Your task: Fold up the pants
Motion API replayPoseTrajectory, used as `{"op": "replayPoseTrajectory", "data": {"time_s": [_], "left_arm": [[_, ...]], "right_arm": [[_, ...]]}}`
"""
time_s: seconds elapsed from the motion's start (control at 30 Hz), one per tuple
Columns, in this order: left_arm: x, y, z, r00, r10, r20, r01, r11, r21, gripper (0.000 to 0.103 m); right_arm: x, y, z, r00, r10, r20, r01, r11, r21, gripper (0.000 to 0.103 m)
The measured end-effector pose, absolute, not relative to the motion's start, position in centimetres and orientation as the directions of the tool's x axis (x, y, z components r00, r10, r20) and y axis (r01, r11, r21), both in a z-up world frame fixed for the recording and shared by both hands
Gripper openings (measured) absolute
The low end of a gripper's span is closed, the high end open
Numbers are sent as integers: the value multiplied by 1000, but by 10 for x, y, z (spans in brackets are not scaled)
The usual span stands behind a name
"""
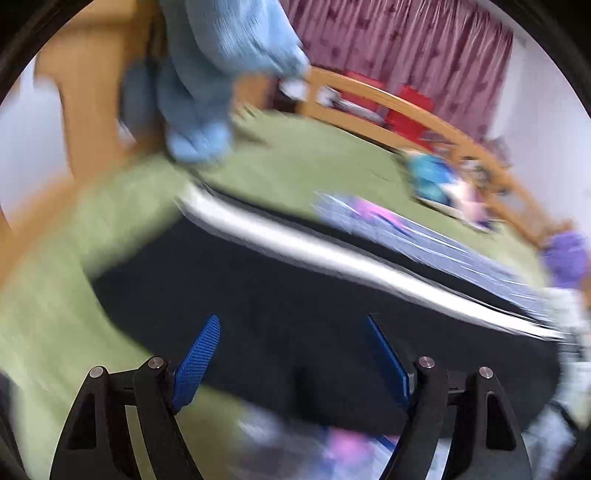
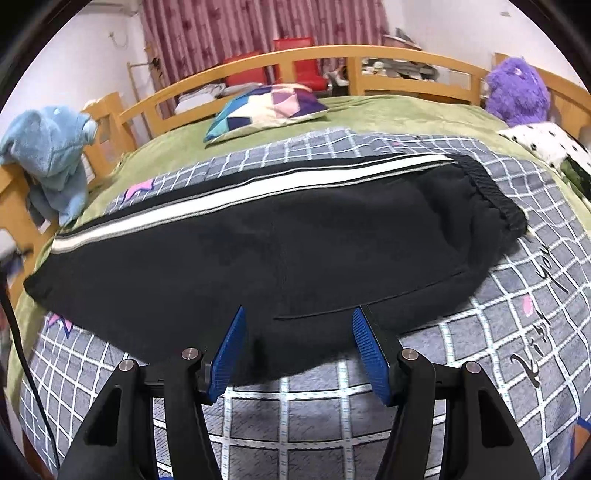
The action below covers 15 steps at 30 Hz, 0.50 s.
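A pair of black track pants lies stretched across a bed, folded lengthwise so one leg rests on the other. A white side stripe runs along the far edge, and the elastic waistband sits toward the right. The pants rest on a grey checked quilt with pink stars, which covers a green blanket.

In the right wrist view, the right gripper hangs above the near edge of the pants. Its blue pads stand apart with nothing clamped between them; dark cloth shows behind the gap.

The left wrist view is heavily blurred. The left gripper is also spread wide, blue fingers apart, with only the black fabric beyond them and nothing gripped.

Behind the pants lies a patchwork cushion. A blue plush toy leans on the wooden bed rail at the left, and a purple plush toy sits at the right. Red chairs and a pink curtain stand beyond the bed.
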<state>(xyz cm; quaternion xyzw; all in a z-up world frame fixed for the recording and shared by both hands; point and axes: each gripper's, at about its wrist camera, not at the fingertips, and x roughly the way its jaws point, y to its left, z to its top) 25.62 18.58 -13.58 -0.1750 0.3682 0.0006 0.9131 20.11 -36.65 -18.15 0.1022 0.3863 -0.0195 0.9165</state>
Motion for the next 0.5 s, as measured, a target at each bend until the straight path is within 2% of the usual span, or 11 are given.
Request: {"op": "replayPoseTrajectory", "data": {"time_s": [0.1,0.3,0.43,0.47,0.5], "left_arm": [[219,162,-156,703,-249,-666,-79,903,-421,78],[203,147,-183,670,-247,-700,-119,895,-430,77],[218,162,-199,661,-268,-701,-188,845,-500,67],[224,165,-204,660,-281,-697,-192,834,-517,59],[231,168,-209,657,-294,-694,-190,827,-530,56]], "right_arm": [[198,-388,-185,691,59,-720,163,958,236,63],[188,-432,-208,667,153,-729,261,868,421,63],[187,-447,-224,659,190,-728,279,837,471,63],[187,-451,-228,665,210,-717,275,823,497,63],[188,-455,-230,679,238,-694,264,803,534,63]]}}
